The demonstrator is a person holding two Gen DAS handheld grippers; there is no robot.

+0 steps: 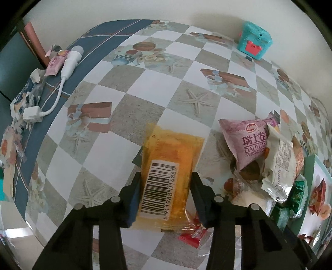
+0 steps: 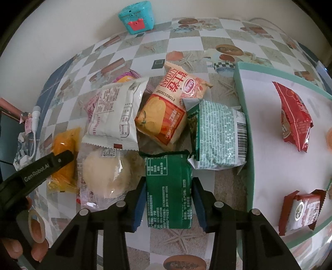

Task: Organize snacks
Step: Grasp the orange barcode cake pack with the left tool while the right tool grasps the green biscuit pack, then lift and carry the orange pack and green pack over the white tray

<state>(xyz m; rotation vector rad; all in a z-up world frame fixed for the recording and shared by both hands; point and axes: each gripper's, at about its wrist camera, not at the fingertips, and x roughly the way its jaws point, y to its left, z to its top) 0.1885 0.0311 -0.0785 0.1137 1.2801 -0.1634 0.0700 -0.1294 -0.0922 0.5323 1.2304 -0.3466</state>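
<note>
The left gripper (image 1: 166,195) has its fingers (image 1: 133,199) around a yellow pack (image 1: 166,176). Both fingers press its sides, so it looks held. The pack sticks far out in front and it is soft and slippery. It could slide out if the fingers let go a little, or if the hand tips fast. A small red pack (image 1: 194,234) lies just under it and could get pulled along.

The right gripper (image 2: 169,199) has a dark green pack (image 2: 169,191) between its fingers (image 2: 140,203). The left finger touches the pack. The right finger is very close, but a thin gap seems to show, so it is hard to tell if the hold is tight. If it lifts now, the pack could drop back on the worktop (image 2: 182,241).

Next to the green pack lies a round bun (image 2: 105,176) in a clear wrap, and a pale green pack (image 2: 217,137) touches its far corner. A lift could bump these.

A bit farther is the pile: a white pack (image 2: 116,116) and an orange pack (image 2: 166,112) lean on each other. A pink pack (image 1: 247,143) is there too. They could slip if bumped.

To the right is the tray (image 2: 247,162), with two red packs (image 2: 294,116) in it. The wall of the tray is raised, so a low pack could hit it.

Far back by the wall stands a blue toy (image 2: 137,16).
</note>
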